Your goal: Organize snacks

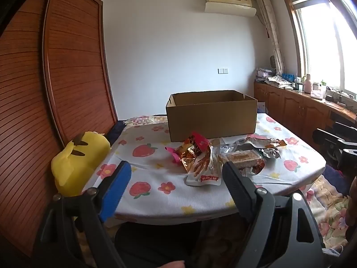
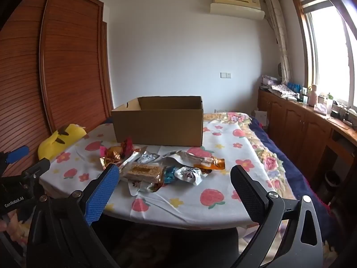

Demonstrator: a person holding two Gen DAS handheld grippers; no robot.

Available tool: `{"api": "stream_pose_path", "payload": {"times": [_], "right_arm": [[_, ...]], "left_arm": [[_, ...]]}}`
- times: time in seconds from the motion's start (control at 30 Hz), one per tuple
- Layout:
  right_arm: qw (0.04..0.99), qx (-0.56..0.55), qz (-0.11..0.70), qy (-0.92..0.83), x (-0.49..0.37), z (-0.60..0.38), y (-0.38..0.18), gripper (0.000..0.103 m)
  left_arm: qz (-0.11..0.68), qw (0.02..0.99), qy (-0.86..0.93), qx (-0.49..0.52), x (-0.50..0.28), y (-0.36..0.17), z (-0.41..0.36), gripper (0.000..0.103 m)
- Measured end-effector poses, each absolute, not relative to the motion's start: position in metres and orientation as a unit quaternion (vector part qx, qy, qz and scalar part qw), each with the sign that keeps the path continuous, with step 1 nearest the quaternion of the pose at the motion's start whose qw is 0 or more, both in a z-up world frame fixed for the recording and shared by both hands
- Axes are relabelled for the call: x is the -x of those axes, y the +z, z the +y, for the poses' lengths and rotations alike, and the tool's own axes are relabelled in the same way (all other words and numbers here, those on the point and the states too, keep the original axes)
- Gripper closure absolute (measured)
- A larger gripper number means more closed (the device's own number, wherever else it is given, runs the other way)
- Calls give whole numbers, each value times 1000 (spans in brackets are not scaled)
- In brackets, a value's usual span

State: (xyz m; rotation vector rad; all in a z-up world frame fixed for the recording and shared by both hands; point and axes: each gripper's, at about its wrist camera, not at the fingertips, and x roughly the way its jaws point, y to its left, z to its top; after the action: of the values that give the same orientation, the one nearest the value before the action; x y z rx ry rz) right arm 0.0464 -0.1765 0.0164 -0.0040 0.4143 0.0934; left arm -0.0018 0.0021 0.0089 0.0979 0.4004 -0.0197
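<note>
On the table [image 1: 156,192], snacks [image 1: 200,156] lie in a pile near the box [image 1: 212,116]. The left gripper [image 1: 176,169] and right gripper [image 2: 175,174] are both wide open, holding nothing.

Both wrist views face forward, sharing table [image 1: 156,192]

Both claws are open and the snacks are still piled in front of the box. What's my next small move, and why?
Probably ease the right claw forward and down onto the clear-wrapped bar; it lies nearest, atop the pile, and the cardboard box stands open behind.
</note>
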Motion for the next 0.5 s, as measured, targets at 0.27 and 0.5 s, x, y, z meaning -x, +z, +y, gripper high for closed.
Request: {"api": "stream_pose_path", "payload": {"times": [0.27, 0.5], "right_arm": [[978, 3, 204, 46, -47, -175, 17, 1], [978, 4, 204, 45, -46, -176, 17, 1]], "left_arm": [[197, 979, -10, -49, 1, 10, 2, 18], [193, 980, -9, -50, 2, 14, 1, 18]]}}
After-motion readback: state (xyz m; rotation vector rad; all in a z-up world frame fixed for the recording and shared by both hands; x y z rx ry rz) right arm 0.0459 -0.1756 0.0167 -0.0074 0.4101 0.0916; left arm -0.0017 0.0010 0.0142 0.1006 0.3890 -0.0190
